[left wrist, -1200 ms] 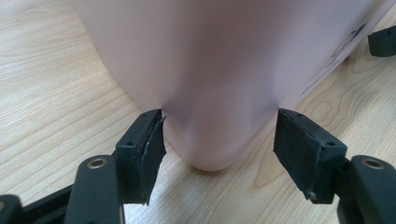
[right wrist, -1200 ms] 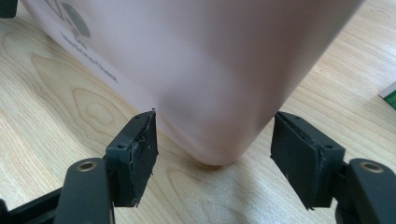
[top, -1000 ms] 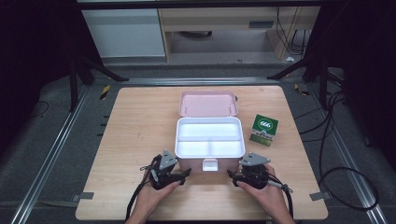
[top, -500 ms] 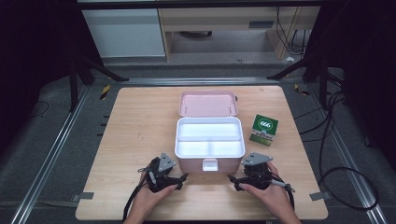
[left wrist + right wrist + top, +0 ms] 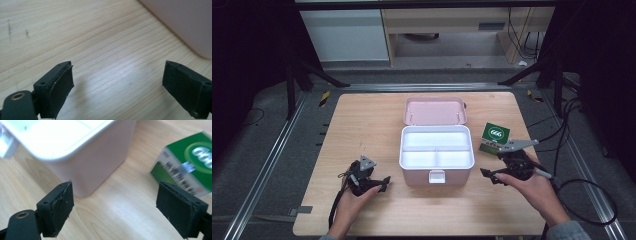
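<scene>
Wooden table (image 5: 362,120) on grey floor (image 5: 257,150), dark surroundings, open pink box (image 5: 436,150) centred, both grippers' jaws wide apart, empty.

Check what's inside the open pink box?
The box holds a white tray with three compartments, all looking empty. Whatever lies under the tray is hidden.

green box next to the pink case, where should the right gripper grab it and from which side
Take the green box across its two narrow side faces, coming from the person's side. It lies with its broad printed face up, beside the pink case with a gap between, so the fingers should fit on either side. The right gripper is already open nearby, and the box sits ahead of its right finger.
</scene>
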